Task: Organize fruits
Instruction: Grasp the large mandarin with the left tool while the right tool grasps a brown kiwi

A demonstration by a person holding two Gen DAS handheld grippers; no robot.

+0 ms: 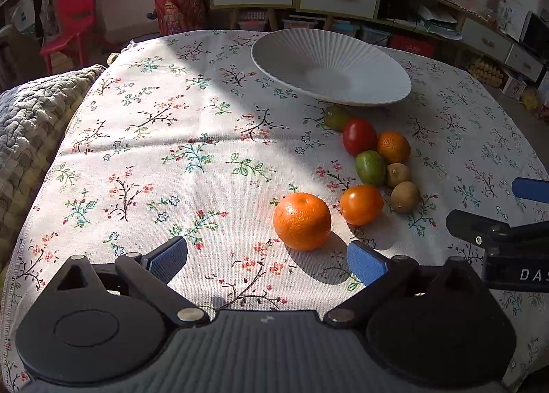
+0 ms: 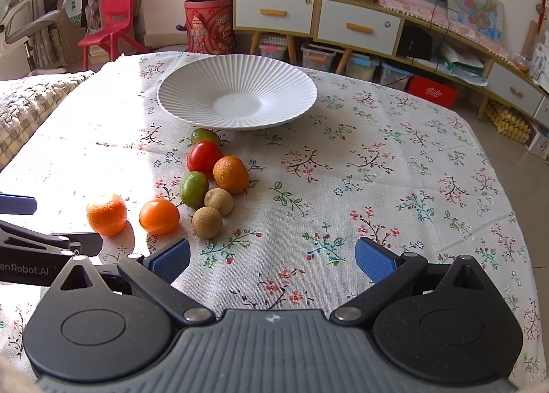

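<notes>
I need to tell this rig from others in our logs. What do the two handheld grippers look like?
Both look alike: the left gripper and right gripper have black linkage arms with silver pivot pins, round black side housings, a ribbed grey centre body and blue textured finger pads. White lettering marks the sides, partly cut off. No cables, hands or sleeves show.

White ribbed plate (image 2: 236, 97): upright on the cloth, nothing in it. Just in front of it, a tight cluster: green-brown fruit (image 2: 205, 136) at the rim, possibly touching; red tomato (image 2: 203, 158); small mandarin (image 2: 231, 174); green tomato (image 2: 194, 188); two brown kiwis (image 2: 218, 201) (image 2: 207, 222). Orange tomato (image 2: 159, 216) and larger mandarin (image 2: 106, 214) lie apart, in sun.
</notes>
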